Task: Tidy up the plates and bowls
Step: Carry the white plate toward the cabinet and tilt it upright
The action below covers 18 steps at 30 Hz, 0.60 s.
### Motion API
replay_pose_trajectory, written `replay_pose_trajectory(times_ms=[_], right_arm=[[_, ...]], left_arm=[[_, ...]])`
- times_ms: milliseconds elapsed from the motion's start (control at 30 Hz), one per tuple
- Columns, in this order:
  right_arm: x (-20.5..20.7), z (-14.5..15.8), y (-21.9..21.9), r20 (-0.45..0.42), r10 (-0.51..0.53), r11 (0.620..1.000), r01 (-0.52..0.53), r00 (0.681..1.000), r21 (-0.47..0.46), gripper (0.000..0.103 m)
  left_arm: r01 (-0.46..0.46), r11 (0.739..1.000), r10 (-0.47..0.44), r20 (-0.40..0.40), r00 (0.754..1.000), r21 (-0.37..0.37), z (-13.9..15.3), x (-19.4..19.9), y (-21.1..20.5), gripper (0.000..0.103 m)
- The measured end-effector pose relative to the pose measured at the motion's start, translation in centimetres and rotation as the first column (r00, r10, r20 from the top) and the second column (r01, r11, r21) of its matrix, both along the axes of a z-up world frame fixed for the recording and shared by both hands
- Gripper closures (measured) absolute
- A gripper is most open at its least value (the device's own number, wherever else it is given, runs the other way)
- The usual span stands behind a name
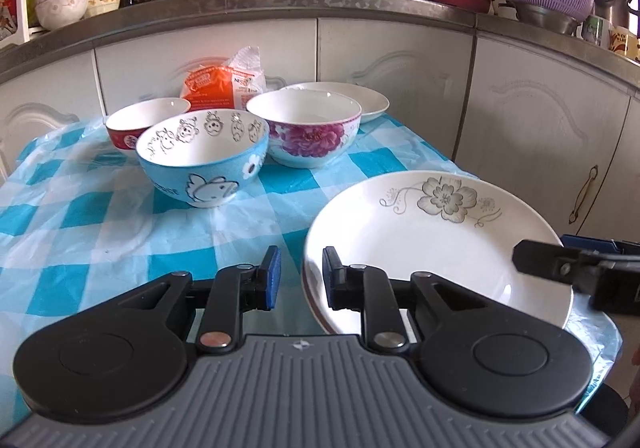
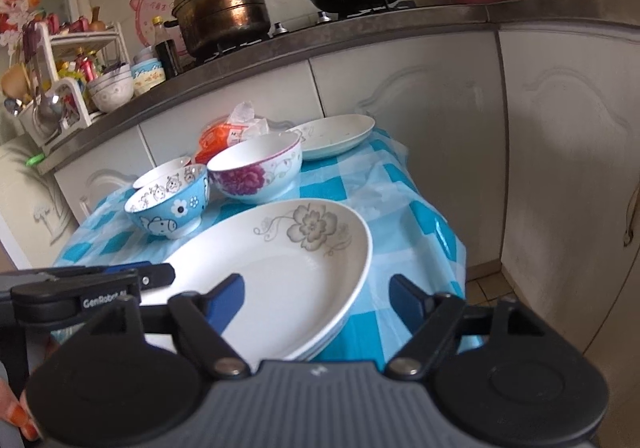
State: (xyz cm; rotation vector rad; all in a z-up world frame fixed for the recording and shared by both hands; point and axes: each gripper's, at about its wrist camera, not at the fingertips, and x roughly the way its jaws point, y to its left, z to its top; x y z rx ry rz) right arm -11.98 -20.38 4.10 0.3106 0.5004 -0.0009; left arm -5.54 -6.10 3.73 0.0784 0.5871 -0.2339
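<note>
A stack of white plates sits at the near right corner of the table, its top plate [image 1: 432,248] [image 2: 280,272] printed with a grey flower. My left gripper [image 1: 301,277] is open, and the stack's left rim lies loosely between its blue pads. My right gripper [image 2: 316,300] is wide open around the stack's near rim, with no pad pressing on it. One of its fingers [image 1: 536,260] reaches in over the plate's right side. Behind stand a blue cartoon bowl [image 1: 200,164] [image 2: 168,208], a peony bowl [image 1: 308,128] [image 2: 256,172], a red bowl [image 1: 140,120] and a lone white plate [image 1: 360,96] [image 2: 336,134].
A blue-and-white checked cloth [image 1: 100,232] covers the small table, whose right edge drops off beside the plate stack. An orange packet [image 1: 212,84] lies at the back against white cabinet doors [image 1: 400,60]. A counter above carries a pot [image 2: 224,12], a wok and more bowls.
</note>
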Motion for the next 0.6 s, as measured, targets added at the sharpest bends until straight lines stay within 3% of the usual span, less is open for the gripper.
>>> replay_pose_trajectory(times_ms=[133,233,333,467,600], right_arm=[[-0.2,0.7,-1.7,0.020,-0.021,0.993,0.018,1.000,0.119,0.012],[0.1,1.5,-2.8,0.039,-0.025,0.982,0.017,0.999,0.187,0.005],[0.9,2.6,-4.0,0.064,-0.019,0.967,0.002,0.998,0.256,0.005],[3.1,3.6,-6.1,0.090,-0.033,0.930,-0.003,0.995,0.366,0.004],[6.3,4.5,-8.2,0.119,-0.035,0.892,-0.022,0.992,0.452,0.004]], left_arm=[[0.018,1.000,-0.018,0.018,1.000,-0.004,1.6,-0.2,0.5,0.068],[0.046,0.999,-0.046,0.033,0.998,0.000,3.2,0.2,0.6,0.047],[0.072,0.997,-0.072,0.052,0.996,-0.010,5.4,1.2,0.7,0.039],[0.094,0.995,-0.092,0.101,0.991,-0.015,8.5,3.6,0.3,0.014],[0.110,0.994,-0.106,0.138,0.985,-0.022,11.1,7.3,-0.4,0.005]])
